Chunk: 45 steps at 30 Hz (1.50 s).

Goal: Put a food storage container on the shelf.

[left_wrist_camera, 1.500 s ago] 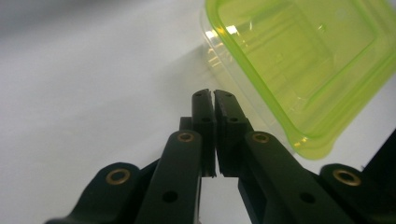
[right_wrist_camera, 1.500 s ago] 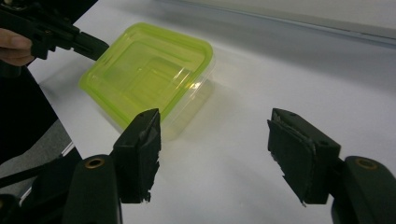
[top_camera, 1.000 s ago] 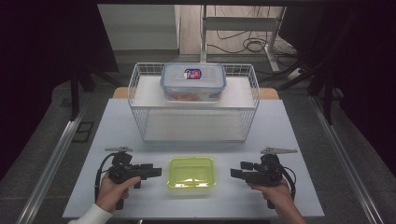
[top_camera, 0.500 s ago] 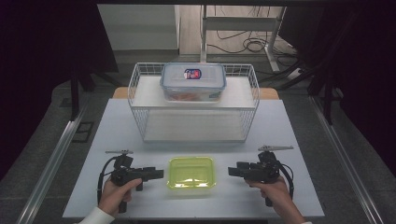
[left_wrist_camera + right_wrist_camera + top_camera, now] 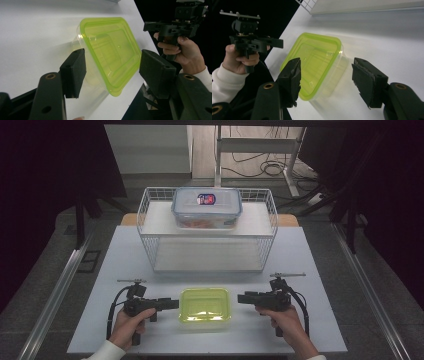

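Observation:
A clear food container with a lime-green lid (image 5: 204, 305) sits near the table's front edge. My left gripper (image 5: 176, 303) points at its left end and my right gripper (image 5: 240, 298) at its right end, each a short gap away. In the left gripper view the container (image 5: 110, 47) lies just beyond the spread jaws of my left gripper (image 5: 112, 72), which hold nothing. The right gripper view shows the container (image 5: 312, 62) ahead of my right gripper (image 5: 325, 77), whose jaws also stand apart and empty.
A white wire basket (image 5: 150, 227) stands at the back middle of the white table (image 5: 320, 270). A clear box with a blue-rimmed lid (image 5: 207, 207) rests on its upper shelf. The table's front edge is close behind both hands.
Both grippers have moved inward toward the green-lidded container, the right one a little more. The container has not moved.

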Motion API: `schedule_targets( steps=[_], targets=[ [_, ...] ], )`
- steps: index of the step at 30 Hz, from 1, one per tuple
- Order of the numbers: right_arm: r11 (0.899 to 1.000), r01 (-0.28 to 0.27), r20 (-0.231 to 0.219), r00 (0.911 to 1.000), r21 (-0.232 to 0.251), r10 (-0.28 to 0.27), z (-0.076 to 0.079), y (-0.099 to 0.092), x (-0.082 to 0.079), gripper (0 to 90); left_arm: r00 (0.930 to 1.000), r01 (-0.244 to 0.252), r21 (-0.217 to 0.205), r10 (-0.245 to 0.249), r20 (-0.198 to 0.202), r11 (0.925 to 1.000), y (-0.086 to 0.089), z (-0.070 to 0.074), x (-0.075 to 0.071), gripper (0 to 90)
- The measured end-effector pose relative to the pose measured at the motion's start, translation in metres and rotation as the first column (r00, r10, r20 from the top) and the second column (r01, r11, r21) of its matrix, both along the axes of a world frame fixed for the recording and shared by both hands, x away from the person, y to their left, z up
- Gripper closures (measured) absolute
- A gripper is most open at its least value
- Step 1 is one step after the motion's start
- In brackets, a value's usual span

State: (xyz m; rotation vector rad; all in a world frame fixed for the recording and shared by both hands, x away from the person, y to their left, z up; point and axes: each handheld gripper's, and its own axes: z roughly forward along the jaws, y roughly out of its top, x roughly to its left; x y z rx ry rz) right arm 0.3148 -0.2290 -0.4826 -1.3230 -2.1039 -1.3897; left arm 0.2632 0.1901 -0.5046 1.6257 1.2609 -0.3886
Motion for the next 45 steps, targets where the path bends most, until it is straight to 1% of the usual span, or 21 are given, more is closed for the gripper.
schedule_targets(
  steps=[2, 3, 5, 8, 10, 11, 14, 17, 20, 21, 24, 26, 30, 31, 33, 35, 38, 41, 42, 43, 45],
  targets=[
    [1.000, 0.003, -0.011, 0.9999, 0.005, -0.003, -0.002, 0.002, 0.002, 42.1, 1.0000, -0.001, -0.003, 0.001, -0.010, 1.0000, -0.001, -0.002, 0.002, 37.5],
    [1.000, 0.001, -0.017, 0.9999, -0.007, -0.001, -0.004, 0.006, 0.003, 43.0, 0.9999, 0.001, -0.008, -0.001, -0.015, 1.0000, -0.001, -0.004, 0.004, 37.6],
    [1.000, -0.003, -0.017, 0.9999, -0.010, 0.003, -0.005, 0.007, 0.004, 43.5, 0.9999, 0.001, -0.007, -0.001, -0.017, 1.0000, -0.002, -0.004, 0.004, 38.0],
    [0.999, -0.016, -0.037, 0.9992, -0.029, 0.014, -0.012, 0.015, 0.005, 45.0, 0.9997, 0.007, -0.004, -0.007, -0.023, 1.0000, -0.004, -0.007, 0.005, 38.2],
    [0.999, -0.015, -0.042, 0.9990, -0.036, 0.013, -0.015, 0.019, 0.005, 45.4, 0.9996, 0.005, -0.012, -0.005, -0.029, 0.9999, -0.004, -0.008, 0.005, 38.2],
    [0.999, -0.016, -0.049, 0.9987, -0.036, 0.015, -0.016, 0.020, 0.005, 45.9, 0.9990, 0.002, -0.033, -0.003, -0.045, 0.9994, -0.003, -0.012, 0.006, 38.4],
    [0.999, -0.025, -0.052, 0.9984, -0.038, 0.023, -0.018, 0.024, 0.006, 47.0, 0.9983, -0.008, -0.030, 0.006, -0.057, 0.9995, -0.001, -0.014, 0.007, 39.3],
    [0.998, -0.038, -0.063, 0.9974, -0.049, 0.035, -0.023, 0.029, 0.010, 48.8, 0.9978, -0.016, -0.041, 0.014, -0.066, 0.9990, 0.000, -0.017, 0.009, 40.4],
    [0.998, -0.046, -0.069, 0.9967, -0.046, 0.042, -0.025, 0.031, 0.010, 50.2, 0.9977, -0.013, -0.042, 0.011, -0.067, 0.9990, 0.000, -0.018, 0.009, 40.8],
    [0.998, -0.052, -0.082, 0.9954, -0.039, 0.049, -0.026, 0.033, 0.011, 51.7, 0.9976, -0.011, -0.042, 0.009, -0.068, 0.9991, 0.000, -0.018, 0.009, 41.1],
    [0.998, -0.054, -0.086, 0.9950, -0.032, 0.051, -0.028, 0.034, 0.011, 53.0, 0.9974, -0.016, -0.041, 0.013, -0.070, 0.9990, 0.000, -0.019, 0.010, 41.6],
    [0.998, -0.056, -0.102, 0.9934, -0.028, 0.053, -0.029, 0.036, 0.010, 53.8, 0.9976, -0.019, -0.037, 0.017, -0.068, 0.9991, -0.001, -0.020, 0.010, 43.7],
    [0.998, -0.056, -0.106, 0.9929, -0.028, 0.053, -0.031, 0.037, 0.010, 55.2, 0.9969, -0.010, -0.035, 0.007, -0.078, 0.9993, -0.006, -0.023, 0.011, 45.2],
    [0.998, -0.057, -0.116, 0.9917, -0.021, 0.054, -0.032, 0.037, 0.010, 56.1, 0.9960, 0.003, -0.039, -0.007, -0.089, 0.9993, -0.008, -0.025, 0.012, 45.8],
    [0.998, -0.055, -0.127, 0.9906, -0.025, 0.051, -0.033, 0.038, 0.009, 56.7, 0.9954, 0.003, -0.043, -0.008, -0.095, 0.9991, -0.010, -0.026, 0.012, 46.2],
    [0.998, -0.059, -0.141, 0.9884, -0.027, 0.055, -0.035, 0.039, 0.007, 58.3, 0.9945, 0.006, -0.034, -0.009, -0.104, 0.9994, -0.012, -0.027, 0.012, 46.9],
    [0.998, -0.062, -0.142, 0.9881, -0.027, 0.057, -0.035, 0.039, 0.006, 60.1, 0.9935, 0.009, -0.036, -0.013, -0.113, 0.9993, -0.015, -0.028, 0.012, 49.6],
    [0.998, -0.056, -0.155, 0.9866, -0.028, 0.051, -0.036, 0.039, 0.005, 67.7, 0.9907, 0.025, -0.043, -0.031, -0.132, 0.9987, -0.020, -0.031, 0.012, 56.1],
    [0.998, -0.056, -0.155, 0.9866, -0.028, 0.051, -0.036, 0.039, 0.005, 67.7, 0.9907, 0.025, -0.043, -0.031, -0.132, 0.9987, -0.020, -0.031, 0.012, 57.7],
    [0.999, -0.048, -0.168, 0.9847, -0.020, 0.044, -0.037, 0.037, 0.005, 71.7, 0.9905, -0.001, -0.015, -0.001, -0.138, 0.9999, -0.022, -0.031, 0.011, 61.3],
    [0.999, -0.037, -0.184, 0.9823, -0.001, 0.036, -0.038, 0.035, 0.005, 74.6, 0.9893, -0.013, -0.010, 0.012, -0.145, 0.9999, -0.022, -0.032, 0.010, 67.2]
  ],
)
